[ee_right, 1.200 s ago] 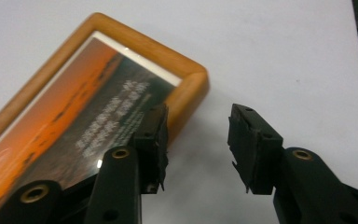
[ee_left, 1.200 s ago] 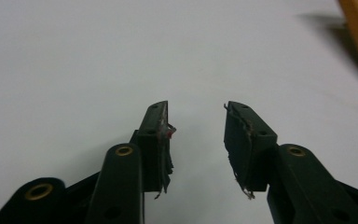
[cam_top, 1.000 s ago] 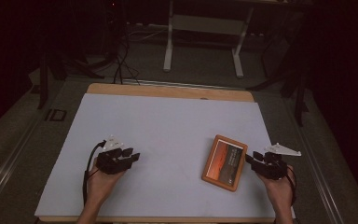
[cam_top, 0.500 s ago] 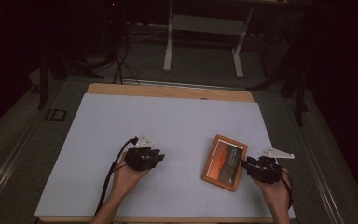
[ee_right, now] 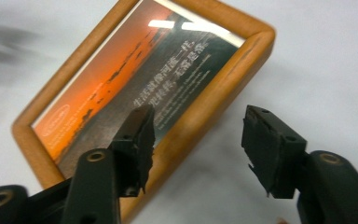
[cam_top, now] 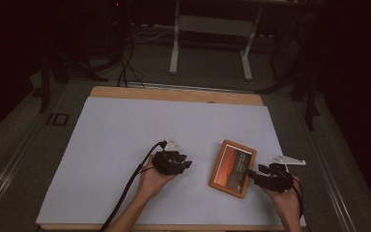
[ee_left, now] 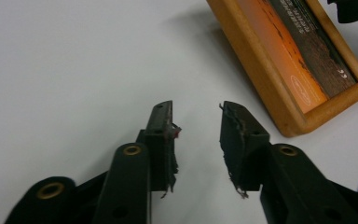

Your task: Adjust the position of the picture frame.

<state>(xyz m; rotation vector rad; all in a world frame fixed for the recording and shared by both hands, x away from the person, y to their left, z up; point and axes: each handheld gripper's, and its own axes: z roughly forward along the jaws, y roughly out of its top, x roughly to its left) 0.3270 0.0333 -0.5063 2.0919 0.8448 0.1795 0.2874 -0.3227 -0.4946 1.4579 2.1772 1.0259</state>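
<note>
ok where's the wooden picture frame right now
In the high view the wooden picture frame lies flat on the white mat's near right part, just ahead of the right gripper.

Wooden picture frame [cam_top: 233, 167] flat on table [cam_top: 125, 130], tongs [cam_top: 186, 164] [cam_top: 252, 174] flanking it

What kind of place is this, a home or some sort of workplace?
Probably a lab or workshop set up for recording, not a home. A table under a plain white mat carries only a framed picture, cables trail on the floor behind, and a metal stand stands in the dark.
</note>
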